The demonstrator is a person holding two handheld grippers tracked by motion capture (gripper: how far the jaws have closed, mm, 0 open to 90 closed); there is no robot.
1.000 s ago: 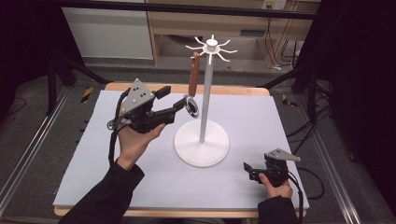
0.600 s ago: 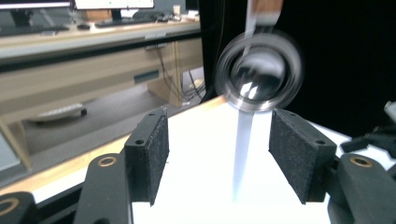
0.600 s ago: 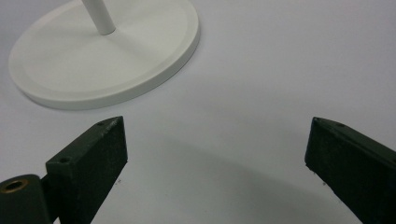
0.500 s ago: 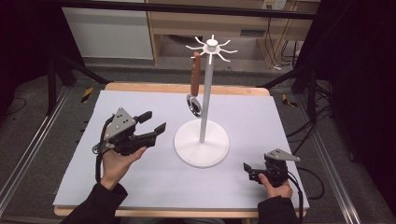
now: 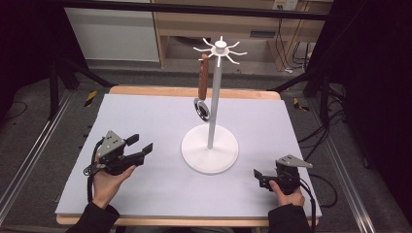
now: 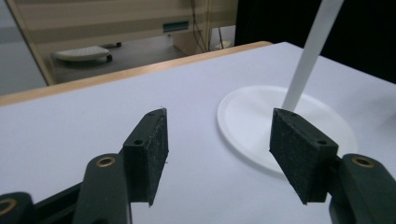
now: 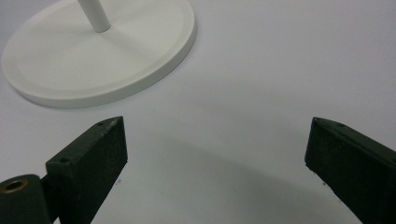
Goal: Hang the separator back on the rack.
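Your left gripper (image 5: 141,145) sits at 9 o'clock of the white stand (image 5: 210,154), jaws spread, empty. Your right gripper (image 5: 257,177) at 4 o'clock, jaws spread. Strainer (image 5: 202,108) hangs on stand.

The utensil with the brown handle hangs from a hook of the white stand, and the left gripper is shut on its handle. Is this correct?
Not entirely. The utensil does hang from a hook of the white stand, but the left gripper is not on it: the high view shows it open and empty, low over the table, well apart from the utensil. The left gripper view confirms jaws spread with nothing between.
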